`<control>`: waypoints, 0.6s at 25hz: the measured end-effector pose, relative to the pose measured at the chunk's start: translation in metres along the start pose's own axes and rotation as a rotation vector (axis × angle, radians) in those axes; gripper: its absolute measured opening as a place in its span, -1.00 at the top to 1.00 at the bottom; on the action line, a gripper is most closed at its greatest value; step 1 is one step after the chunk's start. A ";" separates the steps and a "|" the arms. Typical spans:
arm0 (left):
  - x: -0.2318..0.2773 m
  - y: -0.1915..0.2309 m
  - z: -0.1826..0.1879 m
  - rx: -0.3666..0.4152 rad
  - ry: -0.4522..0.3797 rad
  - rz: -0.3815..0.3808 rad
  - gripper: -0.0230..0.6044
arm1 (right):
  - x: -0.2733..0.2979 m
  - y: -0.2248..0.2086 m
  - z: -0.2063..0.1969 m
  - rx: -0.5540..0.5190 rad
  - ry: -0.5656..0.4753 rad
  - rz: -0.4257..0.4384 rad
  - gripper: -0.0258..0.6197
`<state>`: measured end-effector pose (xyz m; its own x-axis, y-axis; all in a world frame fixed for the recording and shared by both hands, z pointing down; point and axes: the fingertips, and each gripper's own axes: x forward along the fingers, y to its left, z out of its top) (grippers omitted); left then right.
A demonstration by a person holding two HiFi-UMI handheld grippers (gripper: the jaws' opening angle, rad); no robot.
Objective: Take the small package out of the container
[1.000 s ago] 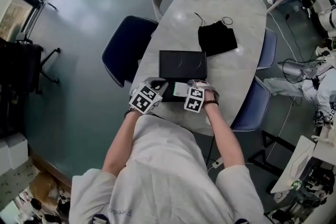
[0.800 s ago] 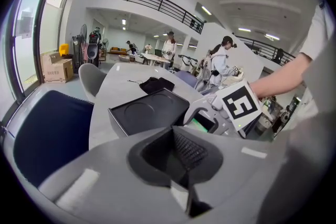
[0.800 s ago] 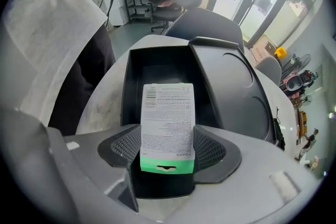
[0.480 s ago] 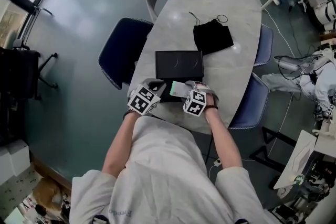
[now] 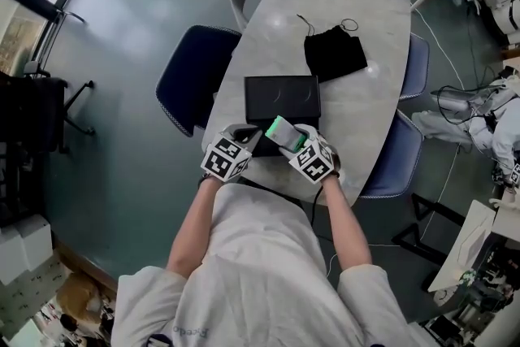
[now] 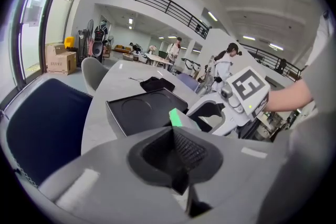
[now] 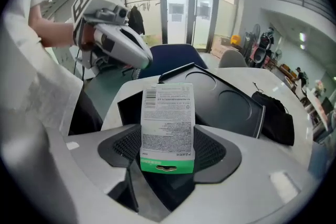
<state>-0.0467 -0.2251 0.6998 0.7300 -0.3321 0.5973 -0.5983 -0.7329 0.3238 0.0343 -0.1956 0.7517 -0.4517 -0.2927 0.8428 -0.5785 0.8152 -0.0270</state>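
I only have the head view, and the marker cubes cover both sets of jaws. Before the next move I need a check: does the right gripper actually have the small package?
Observer: Yes. In the right gripper view, the right gripper has its jaws closed on the small package, pinching it near its green end.
Operator: Which face is towards that camera?
Observer: The white printed back, with the barcode at the far end.
Operator: Is the left gripper holding anything?
Observer: No. In its own view, the left gripper has its jaws together with nothing between them.
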 end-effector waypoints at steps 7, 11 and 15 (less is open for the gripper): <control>-0.004 -0.008 -0.007 -0.049 -0.013 0.023 0.76 | -0.022 -0.003 0.019 0.155 -0.137 -0.056 -0.02; -0.007 -0.018 -0.006 -0.077 -0.031 0.041 0.76 | -0.037 -0.004 0.028 0.220 -0.223 -0.090 -0.02; -0.015 -0.027 -0.002 -0.108 -0.058 0.062 0.76 | -0.055 0.000 0.033 0.308 -0.307 -0.098 -0.02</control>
<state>-0.0427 -0.1992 0.6835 0.7066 -0.4111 0.5760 -0.6728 -0.6425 0.3668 0.0371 -0.1961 0.6874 -0.5382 -0.5340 0.6521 -0.7833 0.6026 -0.1531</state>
